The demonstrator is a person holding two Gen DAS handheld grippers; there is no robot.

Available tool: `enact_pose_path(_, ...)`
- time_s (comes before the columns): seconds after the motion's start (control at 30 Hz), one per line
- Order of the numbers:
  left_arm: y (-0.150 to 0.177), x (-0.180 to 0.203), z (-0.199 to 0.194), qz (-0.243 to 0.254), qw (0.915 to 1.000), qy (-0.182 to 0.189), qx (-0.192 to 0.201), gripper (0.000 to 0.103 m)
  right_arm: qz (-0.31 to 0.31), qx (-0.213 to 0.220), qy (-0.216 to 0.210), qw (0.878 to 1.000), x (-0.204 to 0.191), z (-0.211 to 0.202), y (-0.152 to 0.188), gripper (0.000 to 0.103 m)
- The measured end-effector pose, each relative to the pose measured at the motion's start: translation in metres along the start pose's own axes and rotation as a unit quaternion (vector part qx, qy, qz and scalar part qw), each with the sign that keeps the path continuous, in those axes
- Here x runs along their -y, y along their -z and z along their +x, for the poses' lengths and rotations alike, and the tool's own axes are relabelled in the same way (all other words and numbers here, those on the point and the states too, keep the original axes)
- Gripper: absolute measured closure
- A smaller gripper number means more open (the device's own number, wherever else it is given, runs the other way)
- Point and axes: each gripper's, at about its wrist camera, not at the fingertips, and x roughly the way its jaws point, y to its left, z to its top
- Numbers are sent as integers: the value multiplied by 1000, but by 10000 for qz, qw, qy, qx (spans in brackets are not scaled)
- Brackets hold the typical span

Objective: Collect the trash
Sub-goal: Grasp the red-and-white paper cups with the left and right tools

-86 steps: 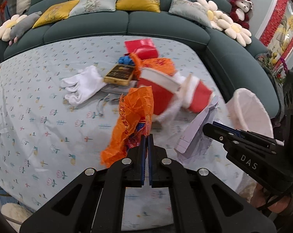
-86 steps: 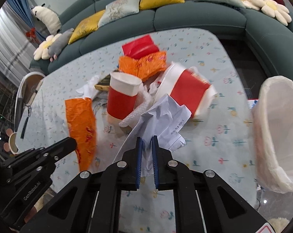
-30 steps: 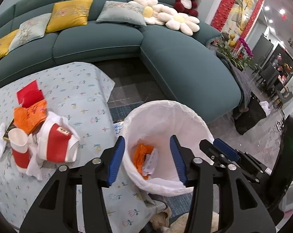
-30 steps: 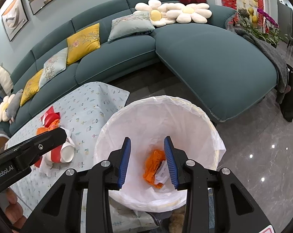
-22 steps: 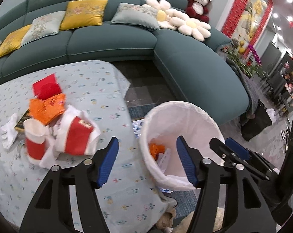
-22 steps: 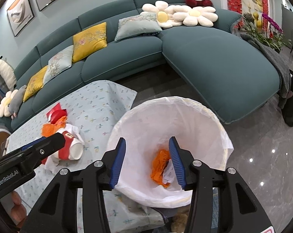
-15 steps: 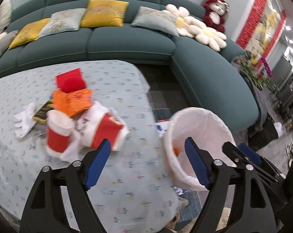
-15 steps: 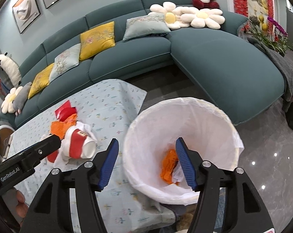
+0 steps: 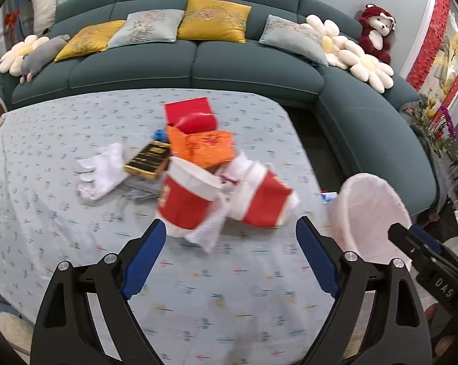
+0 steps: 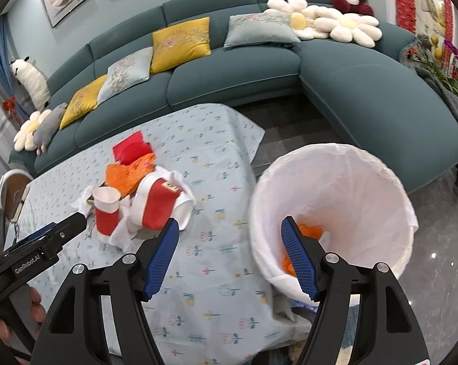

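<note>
Living room with a teal sectional sofa; before it a desk under a pale flowered cloth. Trash lies heaped mid-desk: an upright red paper cup, a second red cup tipped on its side among white tissue, an orange wrapper and a red packet behind. A white-lined bin stands just off the desk's corner (orange scraps inside). Left hand-held gripper: jaws opening, nothing between them. Right hand-held gripper: jaws opening, empty, one finger over the bin's mouth.
</note>
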Motion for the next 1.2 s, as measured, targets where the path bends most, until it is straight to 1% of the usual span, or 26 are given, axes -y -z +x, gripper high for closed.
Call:
enact_pose_path(0.3, -5, -36, 16, -89, 9997, -215, -75, 19, -185, -244, -134, 9994, -33, 27, 1, 36)
enact_pose_path(0.47, -10, -48, 35, -53, 9996, -220, -170, 19, -259, -407, -201, 9986, -50, 49, -1, 36)
enact_pose_path(0.5, -11, -48, 39, -22, 9997, -164, -201, 17, -261, -442, -214, 9985, -51, 53, -1, 36)
enact_pose_path(0.53, -11, -47, 42, 24, 9997, -147, -215, 13, -252, -480, -240, 9982, -53, 57, -2, 36)
enact_pose_path(0.57, -12, -46, 44, 76, 9997, -153, -197, 12, -229, -518, -269, 9980, -55, 62, -2, 36)
enact_pose_path(0.73, -13, -42, 63, 386, 9988, -146, -269, 12, -71, -728, -374, 9966, -58, 88, -6, 36)
enact_pose_path(0.8, -14, -42, 68, 432, 9986, -153, -272, 12, -5, -790, -419, 9960, -57, 96, -9, 39)
enact_pose_path(0.87, -15, -43, 73, 442, 9985, -128, -280, 12, 38, -870, -465, 9951, -59, 104, -10, 46)
enact_pose_path(0.9, -16, -43, 75, 449, 9985, -98, -287, 12, 46, -904, -475, 9948, -60, 109, -11, 47)
enact_pose_path(0.97, -18, -42, 80, 495, 9983, -64, -292, 11, 52, -976, -505, 9939, -62, 117, -11, 55)
enact_pose_path(1.1, -20, -38, 89, 630, 9975, -8, -313, 10, 93, -1110, -554, 9922, -63, 131, -10, 64)
enact_pose_path(1.13, -20, -37, 93, 654, 9973, 40, -332, 10, 97, -1139, -562, 9919, -63, 135, -9, 68)
enact_pose_path(1.2, -20, -37, 98, 662, 9971, 92, -354, 9, 89, -1159, -553, 9917, -64, 138, -9, 71)
